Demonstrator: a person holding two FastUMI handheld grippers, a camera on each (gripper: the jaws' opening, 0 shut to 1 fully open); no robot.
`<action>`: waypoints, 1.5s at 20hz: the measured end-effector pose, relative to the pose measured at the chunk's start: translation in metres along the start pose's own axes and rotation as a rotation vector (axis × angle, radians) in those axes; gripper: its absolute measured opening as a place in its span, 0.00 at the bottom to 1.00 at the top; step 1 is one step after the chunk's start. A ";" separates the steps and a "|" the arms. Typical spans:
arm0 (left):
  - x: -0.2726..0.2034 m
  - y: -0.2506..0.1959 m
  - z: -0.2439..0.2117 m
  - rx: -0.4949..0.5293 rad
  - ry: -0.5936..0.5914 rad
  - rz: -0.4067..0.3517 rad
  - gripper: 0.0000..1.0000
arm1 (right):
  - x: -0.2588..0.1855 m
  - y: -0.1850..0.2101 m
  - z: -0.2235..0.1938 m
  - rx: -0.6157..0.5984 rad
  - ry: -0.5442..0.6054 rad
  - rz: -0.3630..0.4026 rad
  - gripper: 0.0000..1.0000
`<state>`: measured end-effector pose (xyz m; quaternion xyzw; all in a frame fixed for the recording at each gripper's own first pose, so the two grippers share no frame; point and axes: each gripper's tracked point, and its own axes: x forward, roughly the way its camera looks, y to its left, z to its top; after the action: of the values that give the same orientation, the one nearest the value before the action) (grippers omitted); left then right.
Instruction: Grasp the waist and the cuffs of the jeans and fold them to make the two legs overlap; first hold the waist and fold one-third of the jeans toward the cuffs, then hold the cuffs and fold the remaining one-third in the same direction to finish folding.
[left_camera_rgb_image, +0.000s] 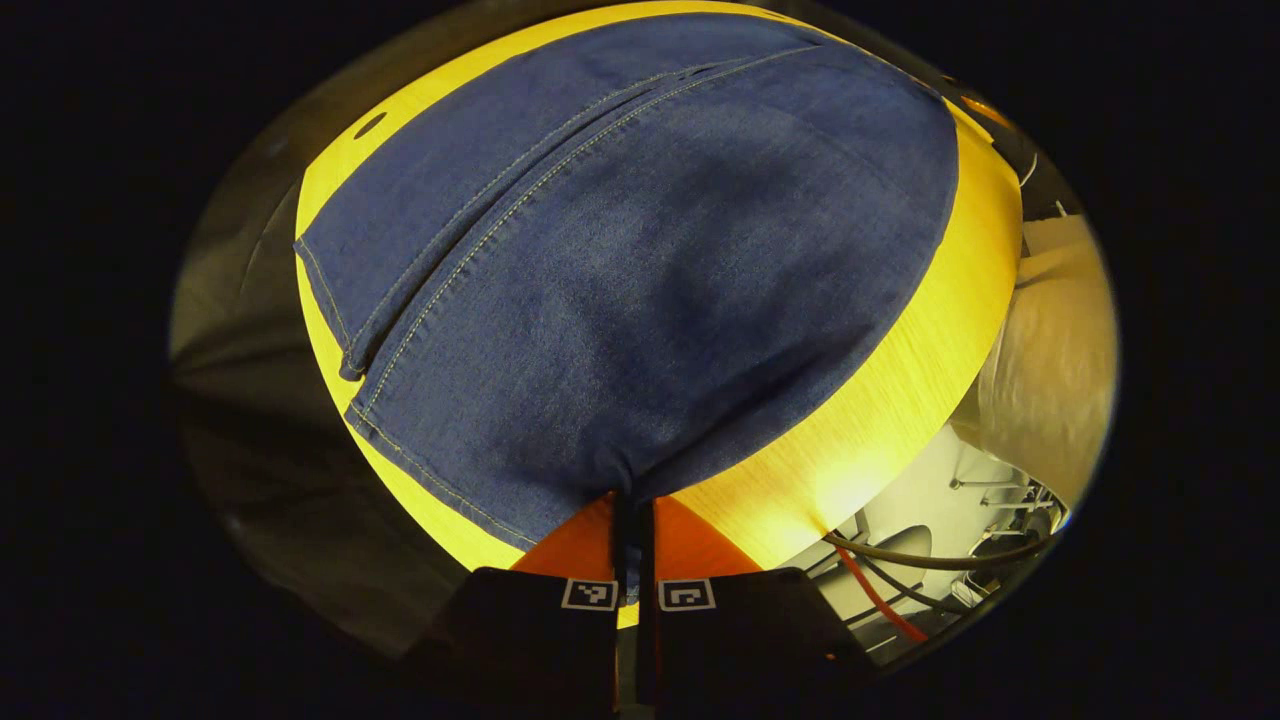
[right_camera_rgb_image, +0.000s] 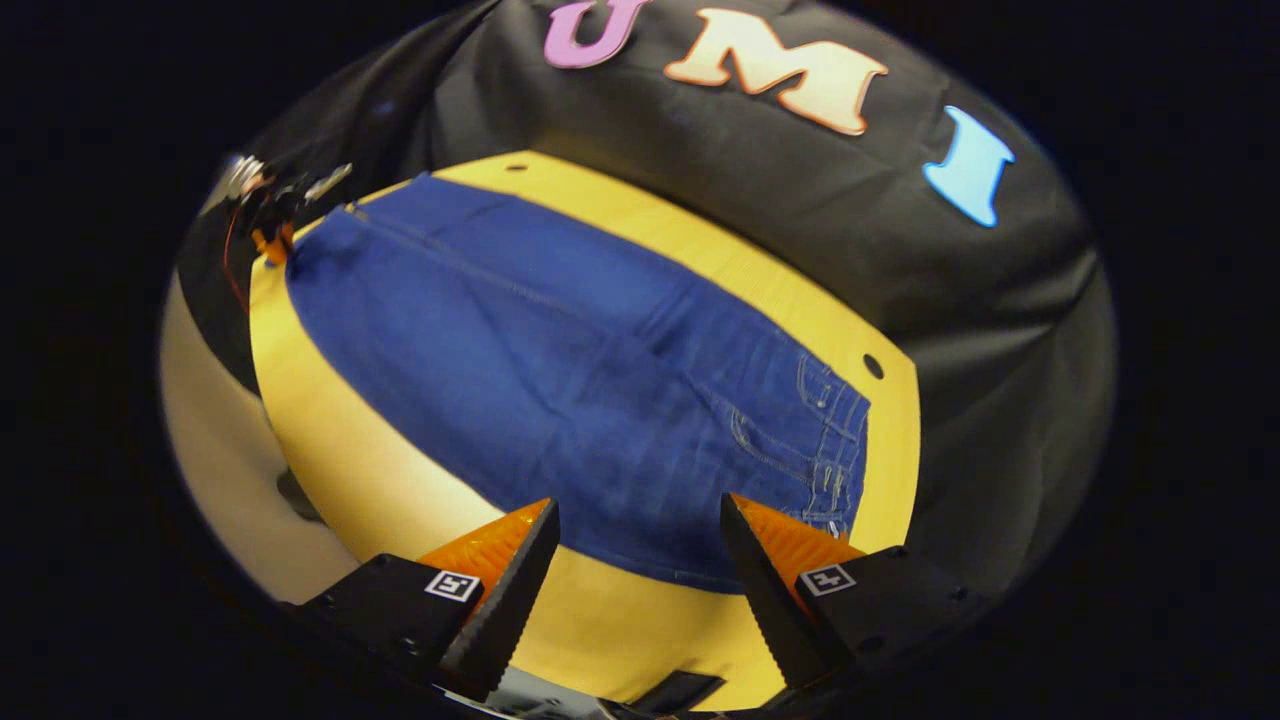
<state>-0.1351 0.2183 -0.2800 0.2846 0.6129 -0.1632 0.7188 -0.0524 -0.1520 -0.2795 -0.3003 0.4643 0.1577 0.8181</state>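
a: two legs of the jeans (left_camera_rgb_image: 640, 290) lie stacked flat on the yellow table (left_camera_rgb_image: 890, 400). left gripper (left_camera_rgb_image: 633, 545) is pinched tight on denim at the cuff end, likely to anchor it.

b: right gripper (right_camera_rgb_image: 640, 560)?

a: spread wide, empty, just short of the near edge by the waist (right_camera_rgb_image: 830, 440).

b: unclear?

a: how many layers the left one has; fabric covers its tips.
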 end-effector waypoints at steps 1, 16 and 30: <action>0.000 -0.001 0.000 -0.004 0.005 -0.001 0.01 | 0.004 -0.002 -0.017 -0.054 0.058 0.018 1.00; 0.001 0.000 0.001 -0.013 0.011 0.027 0.01 | 0.058 0.005 -0.076 -0.236 0.373 0.243 0.94; 0.002 0.000 0.003 -0.038 0.004 0.021 0.01 | 0.072 -0.009 -0.067 -0.144 0.408 0.260 0.39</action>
<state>-0.1324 0.2166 -0.2813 0.2774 0.6144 -0.1434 0.7246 -0.0552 -0.2032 -0.3637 -0.3213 0.6422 0.2306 0.6567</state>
